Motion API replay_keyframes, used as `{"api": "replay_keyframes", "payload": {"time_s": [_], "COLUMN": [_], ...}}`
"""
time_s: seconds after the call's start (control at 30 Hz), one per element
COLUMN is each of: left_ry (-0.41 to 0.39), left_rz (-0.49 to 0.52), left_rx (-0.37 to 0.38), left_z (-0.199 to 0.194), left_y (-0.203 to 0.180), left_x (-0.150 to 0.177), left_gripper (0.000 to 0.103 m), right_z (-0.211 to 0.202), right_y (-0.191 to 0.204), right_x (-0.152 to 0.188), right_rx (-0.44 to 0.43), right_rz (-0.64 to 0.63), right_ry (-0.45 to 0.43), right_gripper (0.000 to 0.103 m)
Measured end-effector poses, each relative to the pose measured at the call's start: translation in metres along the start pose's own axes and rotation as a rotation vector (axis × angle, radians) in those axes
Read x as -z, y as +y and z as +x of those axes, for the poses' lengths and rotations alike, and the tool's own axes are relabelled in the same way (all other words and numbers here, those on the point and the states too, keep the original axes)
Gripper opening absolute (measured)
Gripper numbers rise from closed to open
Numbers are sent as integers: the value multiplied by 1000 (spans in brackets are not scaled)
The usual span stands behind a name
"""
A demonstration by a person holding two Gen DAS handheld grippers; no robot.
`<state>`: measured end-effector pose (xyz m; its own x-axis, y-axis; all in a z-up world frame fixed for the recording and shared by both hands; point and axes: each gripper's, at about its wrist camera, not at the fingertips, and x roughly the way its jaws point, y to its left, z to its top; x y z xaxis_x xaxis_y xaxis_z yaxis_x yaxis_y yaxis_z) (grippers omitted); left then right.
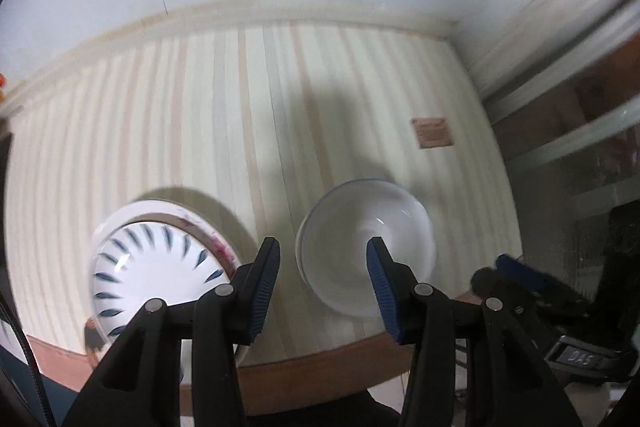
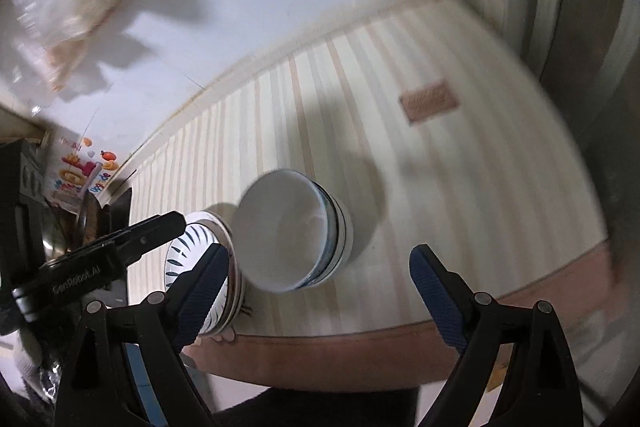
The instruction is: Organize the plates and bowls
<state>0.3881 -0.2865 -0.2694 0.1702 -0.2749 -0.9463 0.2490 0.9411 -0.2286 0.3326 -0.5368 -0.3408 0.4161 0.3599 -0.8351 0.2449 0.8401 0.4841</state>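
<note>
A white bowl (image 1: 360, 227) stands on the striped table near its front edge. In the right wrist view it looks like nested bowls (image 2: 292, 227) with blue bands outside. To its left sits a stack of plates (image 1: 156, 263), the top one white with blue dashes (image 2: 188, 247). My left gripper (image 1: 323, 243) hovers above the bowl's left rim, its jaws apart, one finger over the bowl's inside, nothing pinched. My right gripper (image 2: 319, 249) stands wide open over the near side of the bowls, touching nothing. Both views are blurred.
The table wears a cream striped cloth (image 1: 240, 107) with a brown front edge (image 2: 340, 351) and a small brown label (image 1: 433, 133). A white wall runs along the back. A glass door frame (image 1: 580, 131) stands to the right, and colourful stickers (image 2: 80, 171) show at the left.
</note>
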Motion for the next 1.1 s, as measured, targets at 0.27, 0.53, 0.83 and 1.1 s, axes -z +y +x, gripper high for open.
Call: {"api": "replay_keyframes", "payload": {"time_s": [0.27, 0.53, 0.83, 1.1], "left_ry": [186, 259, 220, 208], "left_rz": [-34, 2, -22, -42], "left_rx": [87, 95, 126, 110], "left_z": [76, 115, 115, 111], "left_y": [9, 7, 9, 7], "left_x": [-21, -18, -13, -14], "left_gripper": [41, 42, 40, 40], "right_z": [96, 146, 166, 166], "right_y": [-34, -38, -25, -23], "right_x": [-13, -27, -40, -40], "right_rx": [-128, -198, -213, -204], "right_rz": [93, 106, 98, 92], "right_ry": [154, 238, 268, 268], "right_gripper": [94, 91, 57, 57]}}
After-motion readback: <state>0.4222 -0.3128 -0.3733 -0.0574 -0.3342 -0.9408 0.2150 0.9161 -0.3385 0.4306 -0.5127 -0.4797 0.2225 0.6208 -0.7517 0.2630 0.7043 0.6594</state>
